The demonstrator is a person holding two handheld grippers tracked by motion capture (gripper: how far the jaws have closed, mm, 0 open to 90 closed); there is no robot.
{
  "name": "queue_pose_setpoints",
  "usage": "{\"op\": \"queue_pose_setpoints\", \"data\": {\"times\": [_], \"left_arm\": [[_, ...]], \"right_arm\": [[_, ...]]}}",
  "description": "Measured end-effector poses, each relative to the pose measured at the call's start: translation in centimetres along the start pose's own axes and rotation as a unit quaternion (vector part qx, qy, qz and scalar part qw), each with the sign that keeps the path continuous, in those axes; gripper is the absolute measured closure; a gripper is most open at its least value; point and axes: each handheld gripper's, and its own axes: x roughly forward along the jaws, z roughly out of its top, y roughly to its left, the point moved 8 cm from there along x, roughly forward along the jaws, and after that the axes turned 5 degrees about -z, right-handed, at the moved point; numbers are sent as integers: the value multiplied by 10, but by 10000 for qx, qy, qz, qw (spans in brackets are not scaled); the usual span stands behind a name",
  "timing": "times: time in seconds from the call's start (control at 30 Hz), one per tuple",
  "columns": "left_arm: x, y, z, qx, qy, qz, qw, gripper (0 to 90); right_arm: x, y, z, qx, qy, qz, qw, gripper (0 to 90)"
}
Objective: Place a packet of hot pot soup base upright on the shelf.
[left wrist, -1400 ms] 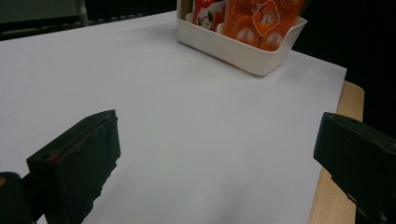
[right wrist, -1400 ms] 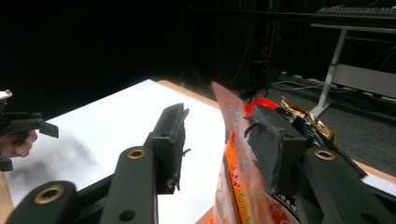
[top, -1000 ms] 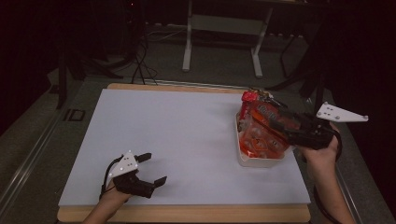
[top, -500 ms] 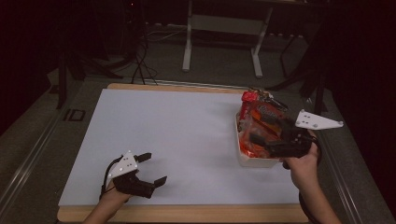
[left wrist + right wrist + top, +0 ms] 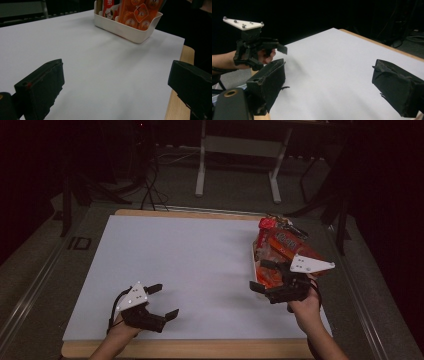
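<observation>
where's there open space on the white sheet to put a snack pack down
Most of the white sheet is bare: the whole stretch between the left gripper at the near left corner and the white bin of orange snack packs at the right edge. It is crowded only by the bin, where the open right gripper sits.

My right gripper (image 5: 265, 276) has just been opening, its fingers (image 5: 398, 90) now wide with nothing between them. My left gripper (image 5: 164, 301) hovers low, fingers (image 5: 41, 87) spread.
</observation>
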Motion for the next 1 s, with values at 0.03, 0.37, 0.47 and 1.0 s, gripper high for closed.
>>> {"op": "queue_pose_setpoints", "data": {"times": [0.03, 0.37, 0.47, 1.0], "left_arm": [[0, 0, 0, 8, 6, -6, 10000, 12], [-1, -1, -2, 32, 27, 6, 10000, 12], [-1, -1, -2, 34, 29, 0, 10000, 12], [-3, -2, -2, 80, 29, 11, 10000, 12]], "right_arm": [[1, 0, -3, -13, 42, -8, 10000, 112], [-3, -4, -26, 8, 111, -169, 9998, 113], [-5, -6, -35, 13, 177, -209, 9996, 113], [-4, -1, -72, -41, 571, -61, 9983, 113]]}}
